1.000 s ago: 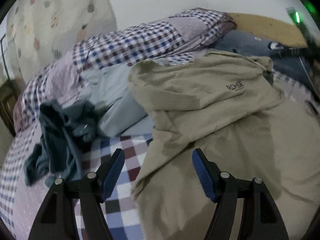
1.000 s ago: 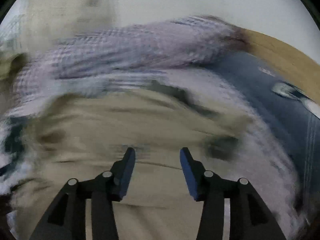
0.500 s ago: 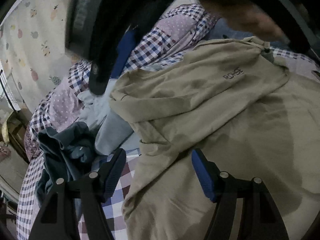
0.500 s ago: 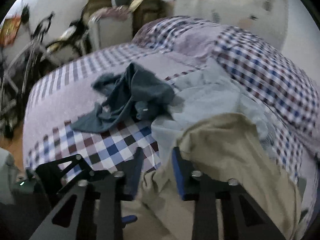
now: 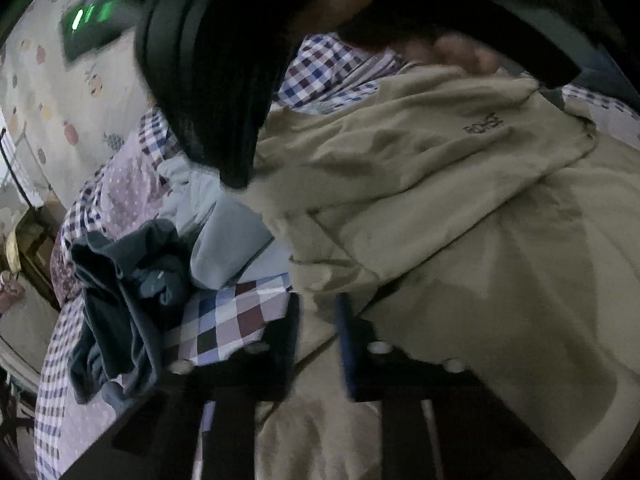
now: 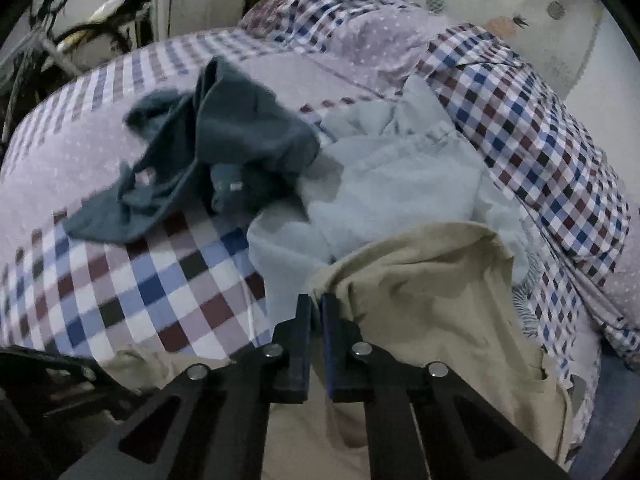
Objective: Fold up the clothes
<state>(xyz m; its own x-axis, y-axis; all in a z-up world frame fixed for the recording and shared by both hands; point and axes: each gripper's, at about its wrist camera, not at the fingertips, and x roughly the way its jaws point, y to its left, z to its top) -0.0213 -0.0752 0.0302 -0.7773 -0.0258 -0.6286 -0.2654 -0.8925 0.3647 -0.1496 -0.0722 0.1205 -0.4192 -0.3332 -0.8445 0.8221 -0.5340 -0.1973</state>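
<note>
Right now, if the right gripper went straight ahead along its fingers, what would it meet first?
The right gripper is shut on the beige shirt. Straight ahead, it would probably meet the light blue garment first; the depth is unclear.

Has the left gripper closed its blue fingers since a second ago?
Yes. The left gripper has narrowed from wide open to nearly shut on the beige shirt edge, beside the checkered bedsheet.

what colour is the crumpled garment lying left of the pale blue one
Dark teal, clearest in the right wrist view.
</note>
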